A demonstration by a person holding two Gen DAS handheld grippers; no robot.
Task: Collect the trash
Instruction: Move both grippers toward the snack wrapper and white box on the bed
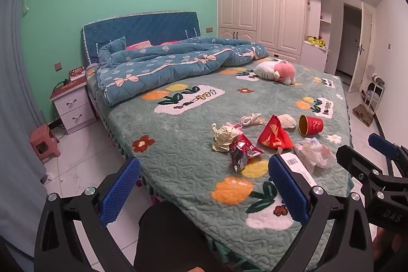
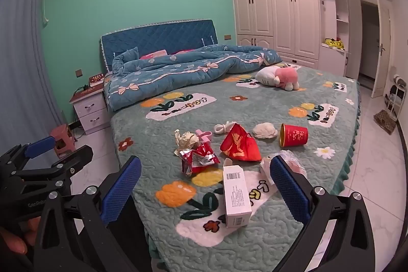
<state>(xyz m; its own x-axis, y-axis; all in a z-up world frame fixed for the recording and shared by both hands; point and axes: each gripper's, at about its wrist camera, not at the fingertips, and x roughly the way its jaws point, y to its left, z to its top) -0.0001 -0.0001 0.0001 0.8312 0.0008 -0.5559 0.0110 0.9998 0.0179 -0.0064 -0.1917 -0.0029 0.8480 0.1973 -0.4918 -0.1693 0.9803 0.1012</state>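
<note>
Trash lies on the green bedspread near the foot of the bed: crumpled paper, a red foil wrapper, a red packet, a red paper cup on its side, a white wad, a clear plastic bag and a white box. My right gripper is open, above the bed's near corner, the box between its fingers' line. My left gripper is open and empty, held further back; the box lies behind its right finger.
A rumpled blue quilt and a plush toy lie further up the bed. A nightstand and pink stool stand on the left. White wardrobes line the far wall. A dark bin sits below the left gripper.
</note>
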